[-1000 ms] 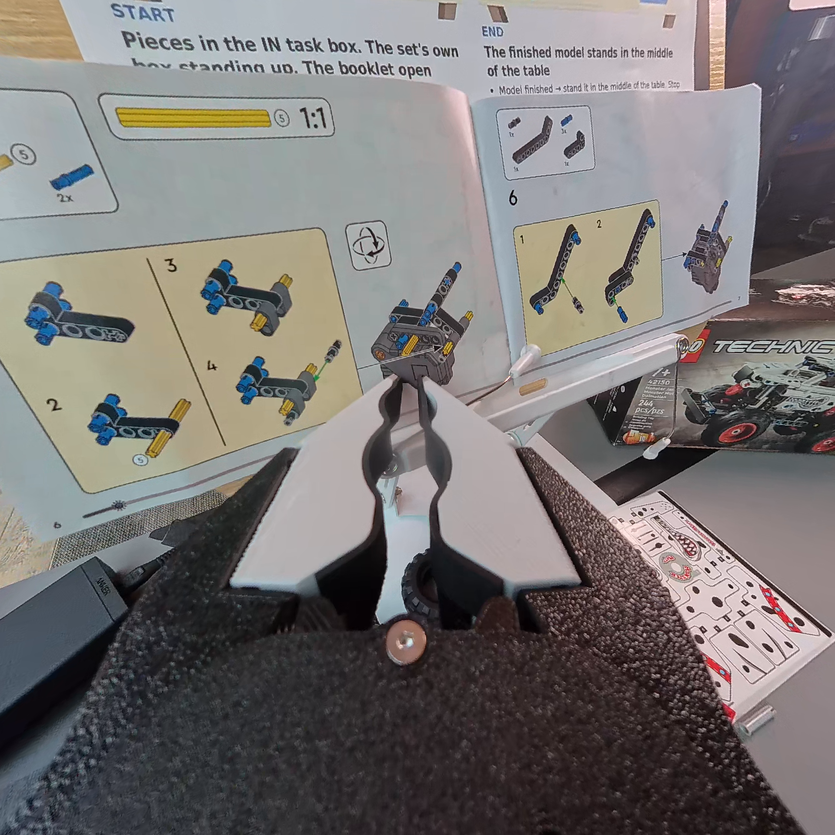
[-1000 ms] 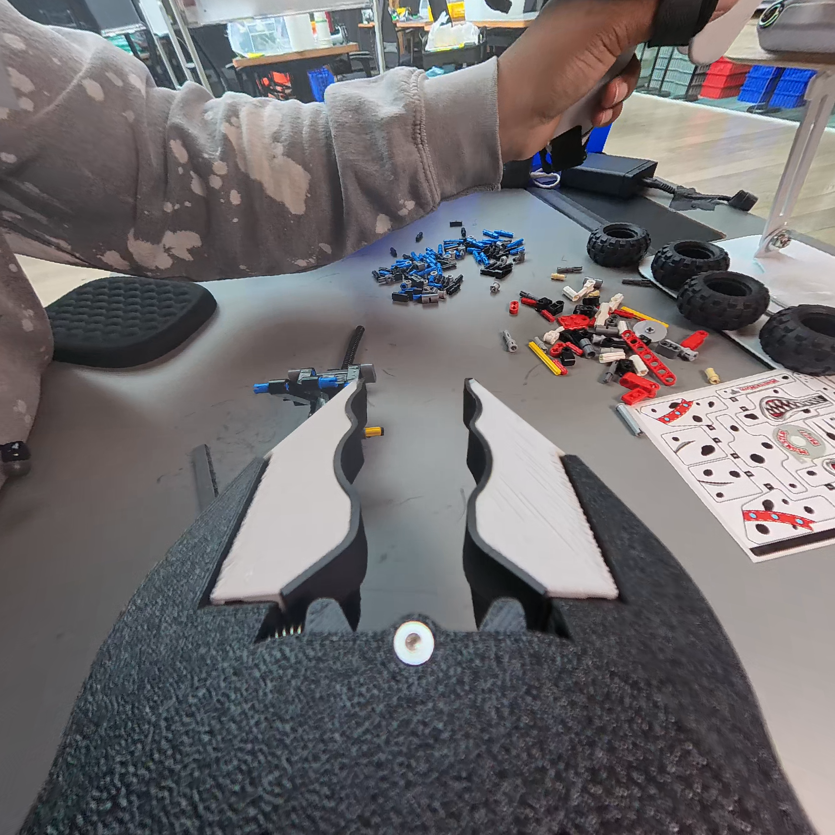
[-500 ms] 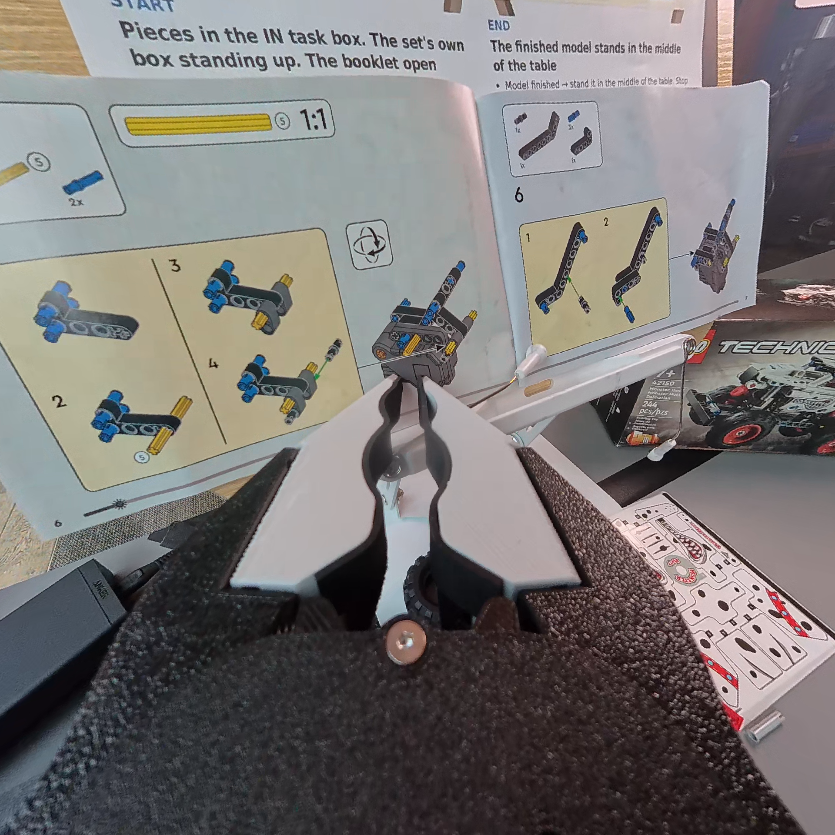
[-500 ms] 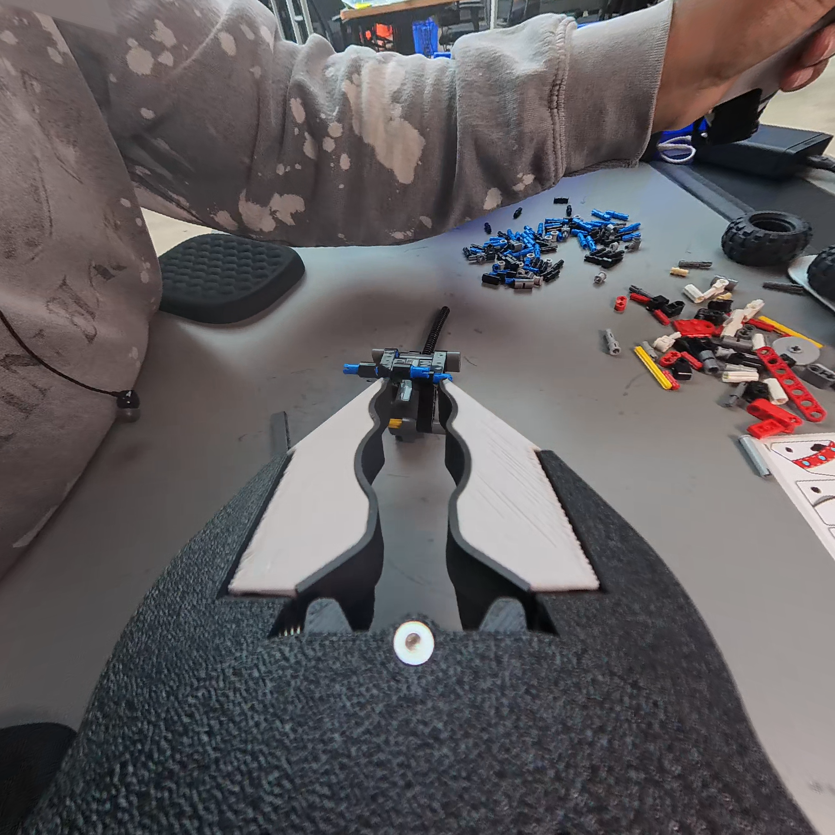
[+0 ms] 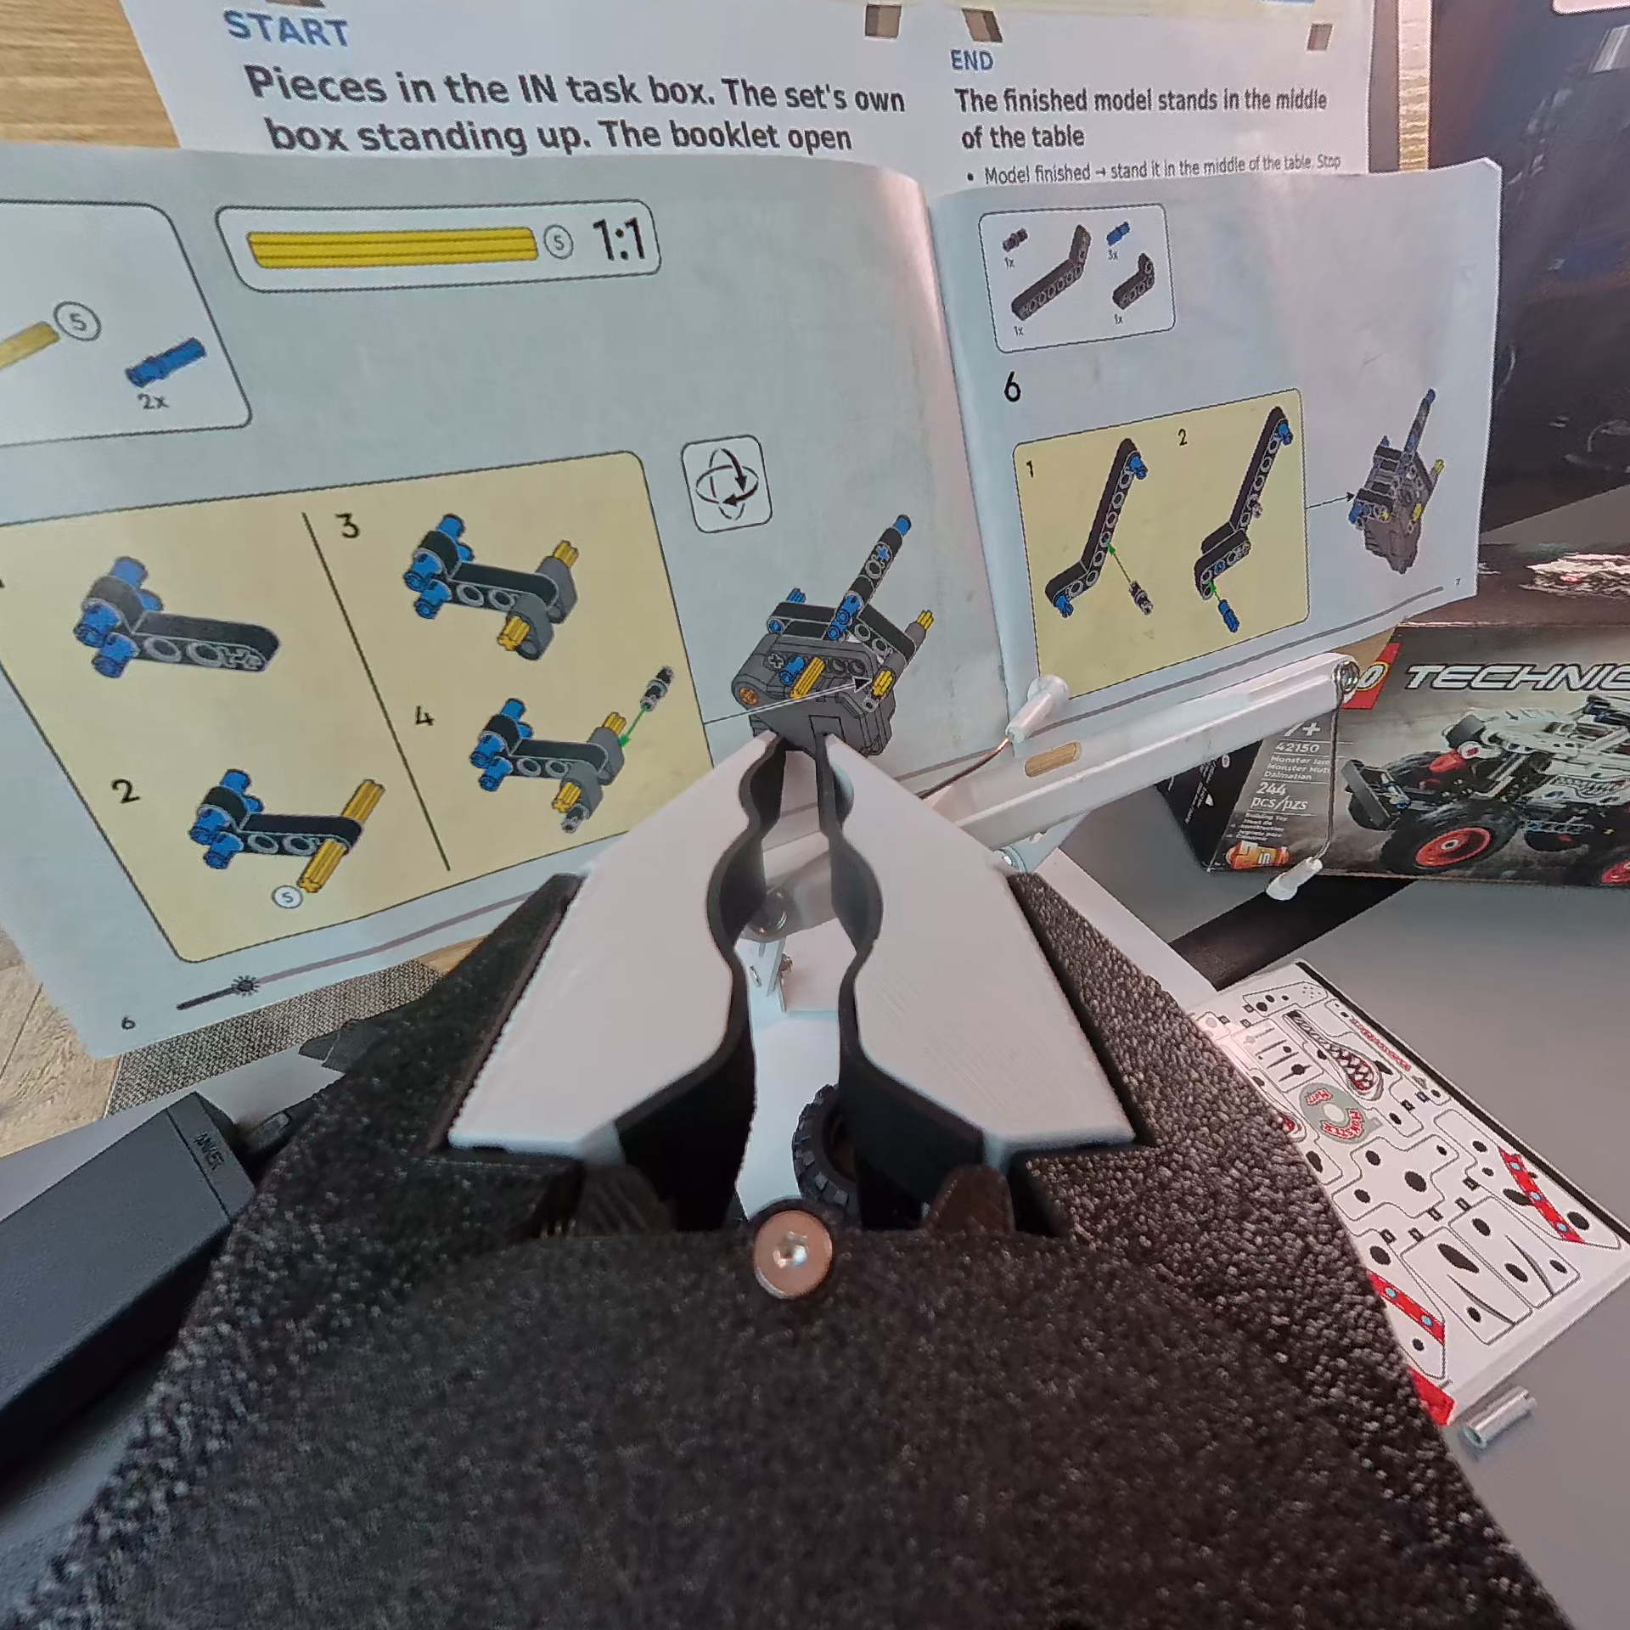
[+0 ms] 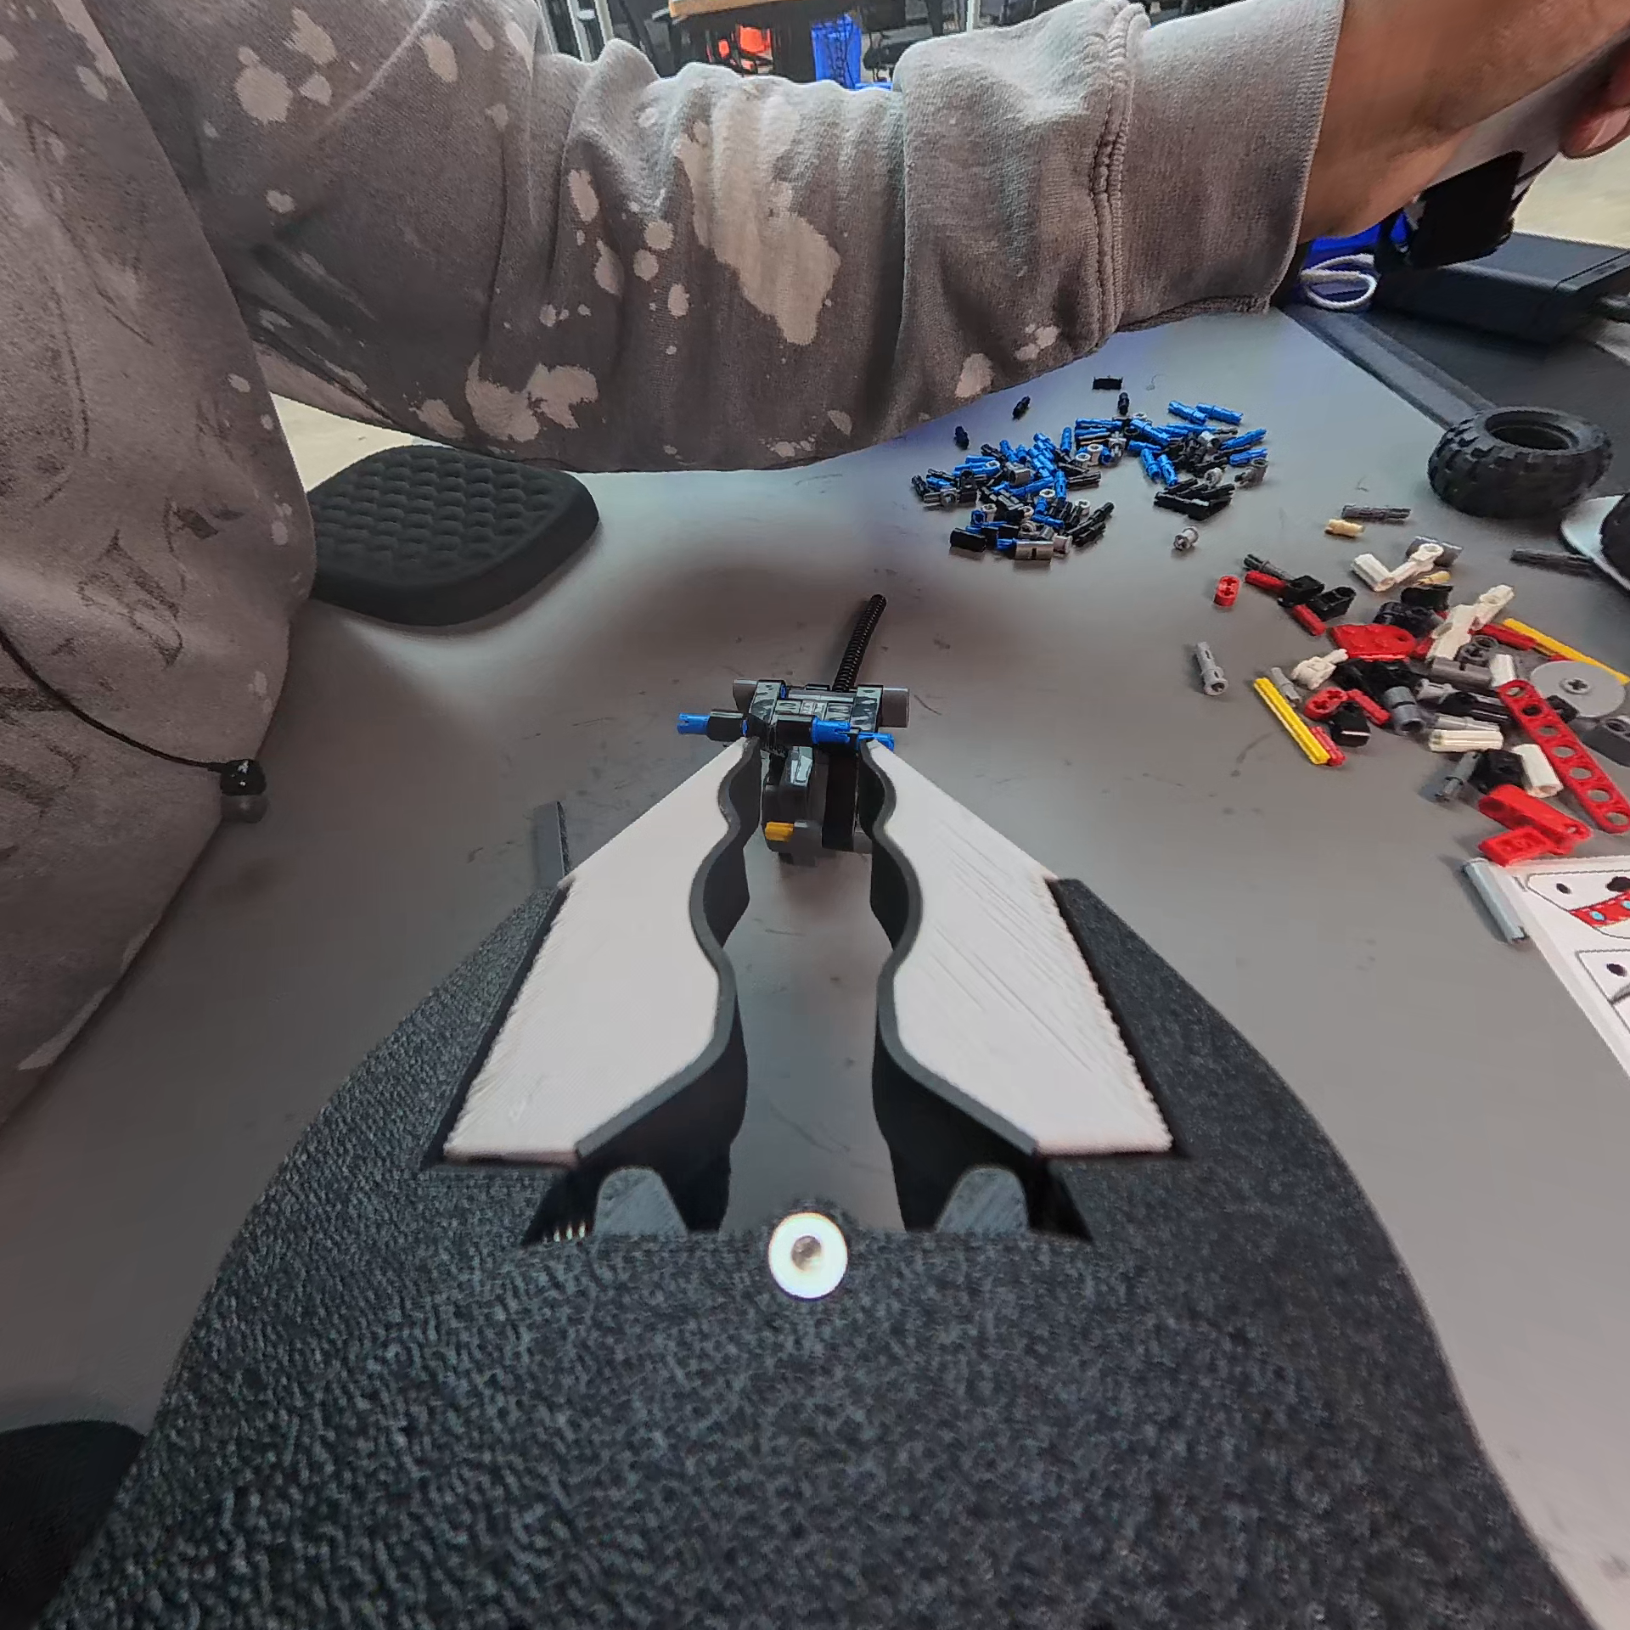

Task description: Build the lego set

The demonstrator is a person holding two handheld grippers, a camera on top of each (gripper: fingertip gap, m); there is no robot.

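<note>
In the right wrist view my right gripper (image 6: 807, 750) is shut on a small black, grey and blue lego assembly (image 6: 807, 732) that sits on the grey table (image 6: 1058, 882). A black ribbed hose (image 6: 860, 635) lies just behind it. In the left wrist view my left gripper (image 5: 798, 745) is shut with nothing visible between its tips. It is held up in front of the open instruction booklet (image 5: 529, 397) on a white stand (image 5: 1147, 741). Loose blue and black pins (image 6: 1094, 476) and mixed red, white and grey pieces (image 6: 1455, 670) lie to the right.
A person's grey sleeve (image 6: 706, 220) crosses above the table's far side. A black pad (image 6: 441, 529) lies at the left, a tyre (image 6: 1517, 459) at the far right. A sticker sheet (image 5: 1411, 1191), the set's box (image 5: 1455, 758) and a black power adapter (image 5: 88, 1235) surround the stand. About 40 cm separates my left fingertips from my right. The black power adapter (image 5: 88, 1235) sits 30 cm or so from the ends of my left fingers.
My right gripper swung left to the assembly and closed from wide open onto it. My left gripper stayed shut, drifting slightly in front of the booklet.
</note>
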